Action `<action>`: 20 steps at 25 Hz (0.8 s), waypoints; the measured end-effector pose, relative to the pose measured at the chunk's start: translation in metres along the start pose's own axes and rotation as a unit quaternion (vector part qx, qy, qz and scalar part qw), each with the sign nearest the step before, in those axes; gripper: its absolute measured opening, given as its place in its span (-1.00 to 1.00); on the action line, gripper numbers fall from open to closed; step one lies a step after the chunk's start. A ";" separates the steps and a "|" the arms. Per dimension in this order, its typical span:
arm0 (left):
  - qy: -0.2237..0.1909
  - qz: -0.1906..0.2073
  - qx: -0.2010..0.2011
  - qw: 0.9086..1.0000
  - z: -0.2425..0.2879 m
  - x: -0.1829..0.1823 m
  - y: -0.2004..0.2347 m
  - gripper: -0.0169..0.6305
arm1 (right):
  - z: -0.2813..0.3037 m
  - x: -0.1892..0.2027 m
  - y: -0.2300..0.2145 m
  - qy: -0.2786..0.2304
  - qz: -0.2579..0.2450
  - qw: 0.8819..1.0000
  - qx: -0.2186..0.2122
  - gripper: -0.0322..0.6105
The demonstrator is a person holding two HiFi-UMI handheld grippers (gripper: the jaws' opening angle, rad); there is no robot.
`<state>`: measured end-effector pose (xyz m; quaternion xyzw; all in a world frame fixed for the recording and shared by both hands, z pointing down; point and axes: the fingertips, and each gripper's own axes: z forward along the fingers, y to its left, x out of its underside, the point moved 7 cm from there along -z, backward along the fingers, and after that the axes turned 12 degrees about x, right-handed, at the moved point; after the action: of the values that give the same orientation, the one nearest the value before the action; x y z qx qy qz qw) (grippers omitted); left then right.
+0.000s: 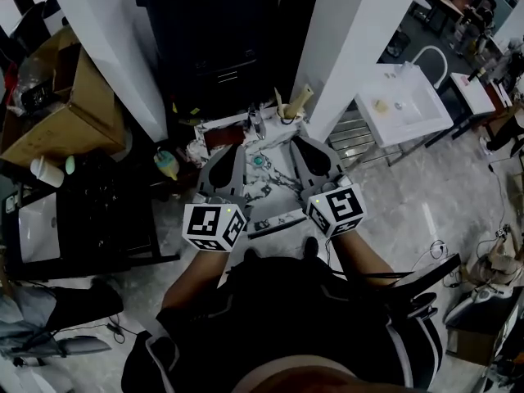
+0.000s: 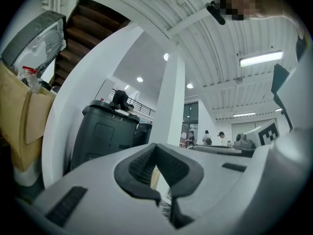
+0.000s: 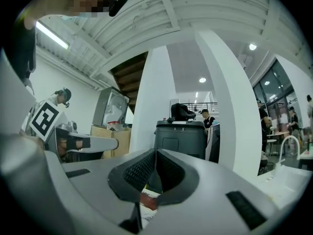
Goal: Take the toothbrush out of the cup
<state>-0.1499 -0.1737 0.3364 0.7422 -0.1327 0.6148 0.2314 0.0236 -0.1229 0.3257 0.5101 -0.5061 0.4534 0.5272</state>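
Note:
A small cup (image 1: 288,119) stands at the far end of a marble-patterned table (image 1: 274,182), with the pale toothbrush (image 1: 300,98) sticking up out of it beside another pale stick. My left gripper (image 1: 232,151) hovers over the table's left side and my right gripper (image 1: 305,144) over its right side. Both are short of the cup and touch nothing. In the left gripper view the left gripper (image 2: 156,149) is shut and empty. The right gripper (image 3: 155,153) is likewise shut and empty in its own view.
A black bin (image 1: 217,39) stands behind the table between two white pillars (image 1: 348,47). On the table lie a dark red item (image 1: 223,137) and a small teal thing (image 1: 259,160). A cardboard box (image 1: 57,105) is at the left and a white sink (image 1: 405,101) at the right.

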 end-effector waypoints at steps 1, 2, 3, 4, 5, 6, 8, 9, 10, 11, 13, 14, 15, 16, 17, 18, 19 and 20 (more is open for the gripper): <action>0.000 0.001 -0.003 1.000 0.002 0.000 0.001 -0.93 | 0.003 0.000 -0.003 -0.005 0.001 1.000 -0.002 -0.82; 0.000 0.004 -0.006 1.000 0.004 0.001 0.001 -0.93 | 0.007 0.001 -0.007 -0.007 0.003 1.000 -0.003 -0.82; 0.001 0.007 -0.009 1.000 0.007 0.001 0.002 -0.93 | 0.010 0.003 -0.011 -0.006 0.007 1.000 -0.004 -0.82; 0.002 0.011 -0.013 1.000 0.011 0.002 0.002 -0.93 | 0.014 0.004 -0.016 -0.006 0.011 1.000 -0.005 -0.82; 0.003 0.017 -0.017 1.000 0.015 0.002 0.001 -0.93 | 0.017 0.005 -0.021 -0.007 0.014 1.000 -0.008 -0.82; 0.003 0.024 -0.023 0.999 0.020 0.001 0.000 -0.93 | 0.019 0.005 -0.026 -0.010 0.014 1.000 -0.013 -0.82; 0.001 0.033 -0.032 0.999 0.031 -0.001 -0.003 -0.93 | 0.022 0.006 -0.037 -0.015 0.011 0.999 -0.026 -0.82; 0.000 0.033 -0.036 0.999 0.036 -0.001 -0.006 -0.93 | 0.024 0.008 -0.043 -0.015 0.011 0.999 -0.032 -0.82; 0.000 0.033 -0.039 0.999 0.042 -0.001 -0.008 -0.93 | 0.027 0.009 -0.050 -0.012 0.015 0.999 -0.037 -0.82; 0.001 0.033 -0.043 0.999 0.048 0.000 -0.012 -0.93 | 0.029 0.011 -0.057 -0.008 0.021 0.999 -0.042 -0.82; 0.003 0.033 -0.050 0.998 0.060 0.002 -0.019 -0.93 | 0.035 0.013 -0.071 -0.001 0.029 0.998 -0.055 -0.82; 0.003 0.033 -0.053 0.998 0.066 0.004 -0.022 -0.93 | 0.038 0.012 -0.076 -0.003 0.028 0.998 -0.064 -0.82; 0.001 0.035 -0.056 0.998 0.072 0.004 -0.025 -0.93 | 0.040 0.011 -0.081 -0.007 0.026 0.997 -0.073 -0.82; -0.001 0.038 -0.060 0.997 0.078 0.005 -0.027 -0.93 | 0.043 0.010 -0.087 -0.011 0.024 0.996 -0.082 -0.82; -0.003 0.041 -0.064 0.997 0.084 0.005 -0.030 -0.93 | 0.046 0.010 -0.092 -0.013 0.023 0.996 -0.090 -0.82; -0.004 0.043 -0.068 0.997 0.090 0.005 -0.031 -0.93 | 0.050 0.010 -0.098 -0.013 0.022 0.995 -0.095 -0.82; -0.003 0.044 -0.072 0.996 0.096 0.005 -0.033 -0.93 | 0.054 0.010 -0.105 -0.012 0.022 0.995 -0.099 -0.82; -0.003 0.045 -0.076 0.996 0.102 0.006 -0.035 -0.93 | 0.058 0.012 -0.112 -0.011 0.023 0.995 -0.101 -0.82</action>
<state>-0.0450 -0.1949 0.3222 0.7176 -0.2128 0.6108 0.2584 0.1320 -0.1884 0.3267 0.4469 -0.5667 0.4065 0.5602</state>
